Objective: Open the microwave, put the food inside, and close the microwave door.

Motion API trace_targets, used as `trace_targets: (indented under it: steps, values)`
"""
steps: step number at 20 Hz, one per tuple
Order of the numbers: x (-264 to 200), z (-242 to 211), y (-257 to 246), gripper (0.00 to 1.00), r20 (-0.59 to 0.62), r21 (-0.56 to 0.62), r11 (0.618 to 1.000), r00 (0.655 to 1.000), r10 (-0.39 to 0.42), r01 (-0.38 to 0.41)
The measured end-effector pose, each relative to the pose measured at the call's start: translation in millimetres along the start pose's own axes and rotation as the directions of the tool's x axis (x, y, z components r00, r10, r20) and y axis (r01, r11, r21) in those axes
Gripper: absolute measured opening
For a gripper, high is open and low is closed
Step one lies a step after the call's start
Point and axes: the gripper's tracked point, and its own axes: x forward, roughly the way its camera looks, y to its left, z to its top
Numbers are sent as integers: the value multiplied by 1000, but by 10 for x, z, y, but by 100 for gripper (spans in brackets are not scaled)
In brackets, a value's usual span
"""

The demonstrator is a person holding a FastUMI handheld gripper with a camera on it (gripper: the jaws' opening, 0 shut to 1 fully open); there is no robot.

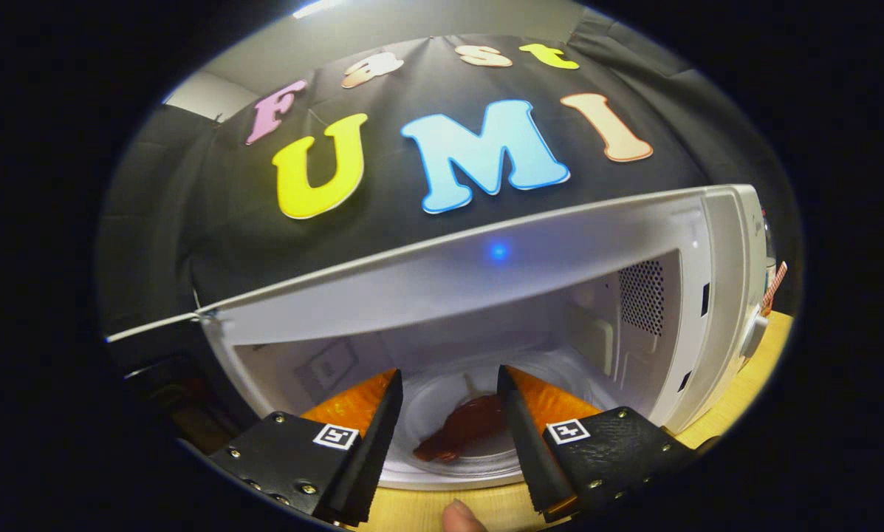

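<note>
A white microwave [722, 295] stands open in front of me, its cavity lit from inside. On the round glass turntable [442, 414] in the cavity lies the food [464, 432], a reddish-brown piece. My gripper [449, 380] is open just in front of the cavity mouth, fingers spread apart with the food seen between and just beyond them. Neither finger touches the food. The microwave door is swung out to the left, dark and seen edge-on past the left finger.
The microwave sits on a light wooden table [752, 384]. A fingertip [460, 517] of a person's hand shows below the fingers. A vent grille [642, 295] is on the cavity's right wall, and the control panel with a knob [753, 336] is on the far right.
</note>
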Motion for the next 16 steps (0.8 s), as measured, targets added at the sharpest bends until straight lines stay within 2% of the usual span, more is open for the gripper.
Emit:
trace_targets:
  steps: [5, 10, 13, 16]
  values:
    - [-750, 277, 411, 78, -5, -48, 989, 990, 143, -143]
    - [-1627, 708, 921, 78, 29, -71, 954, 955, 294, -292]
    - [-2305, 952, 1422, 77, 73, -74, 905, 902, 425, -420]
    - [-2967, 1050, 1942, 77, 101, -126, 831, 827, 553, -541]
